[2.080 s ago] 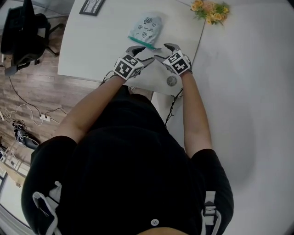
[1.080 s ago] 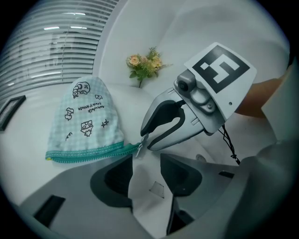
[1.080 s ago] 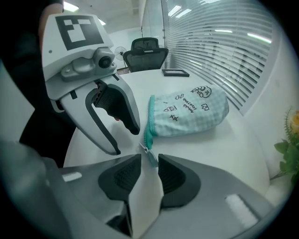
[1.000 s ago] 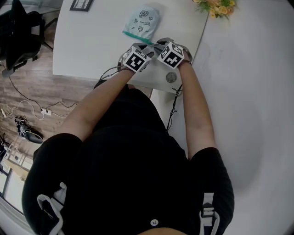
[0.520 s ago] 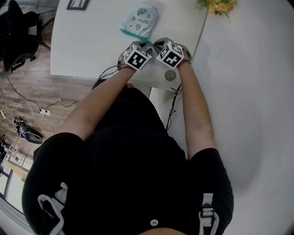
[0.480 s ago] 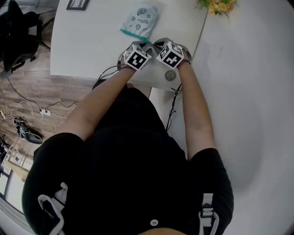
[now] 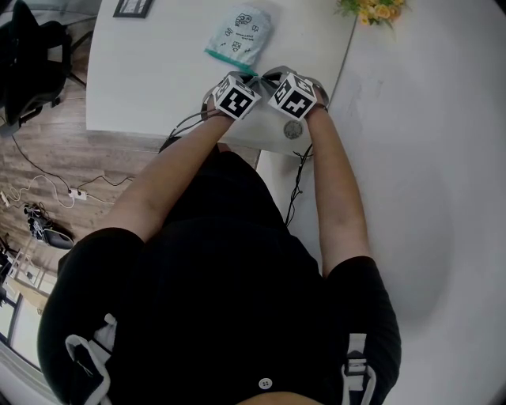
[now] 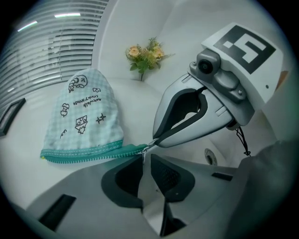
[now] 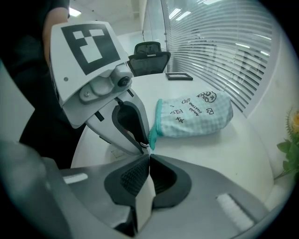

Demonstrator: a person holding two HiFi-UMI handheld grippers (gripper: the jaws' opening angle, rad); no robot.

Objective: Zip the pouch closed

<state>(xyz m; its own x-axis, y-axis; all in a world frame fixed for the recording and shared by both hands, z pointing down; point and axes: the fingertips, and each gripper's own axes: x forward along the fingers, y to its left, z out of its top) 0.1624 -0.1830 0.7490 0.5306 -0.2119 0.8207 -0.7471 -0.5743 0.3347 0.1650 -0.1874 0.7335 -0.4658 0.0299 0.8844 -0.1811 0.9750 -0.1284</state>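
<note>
A pale green checked pouch point(image 7: 239, 35) with little drawings lies on the white table point(image 7: 150, 79), its teal zipper edge point(image 8: 88, 153) toward me. Both grippers meet at that edge's near right corner. My right gripper point(image 9: 148, 158) is shut on the end of the zipper tape, and the left gripper view shows its tips point(image 8: 152, 142) pinching there. My left gripper point(image 8: 145, 159) is closing. A narrow gap still shows between its pads, and the thin zipper pull point(image 8: 143, 152) hangs in that gap. In the head view the marker cubes hide both sets of tips.
A small bunch of yellow flowers point(image 7: 371, 12) stands at the table's far right. A dark picture frame point(image 9: 179, 76) lies beyond the pouch. A black chair point(image 7: 32, 55) stands off the table's left side. A round cable port point(image 7: 293, 130) sits by the near table edge.
Since two seconds ago both grippers have moved forward to the pouch's zipper corner and come close together. Over the last second they have stayed in place.
</note>
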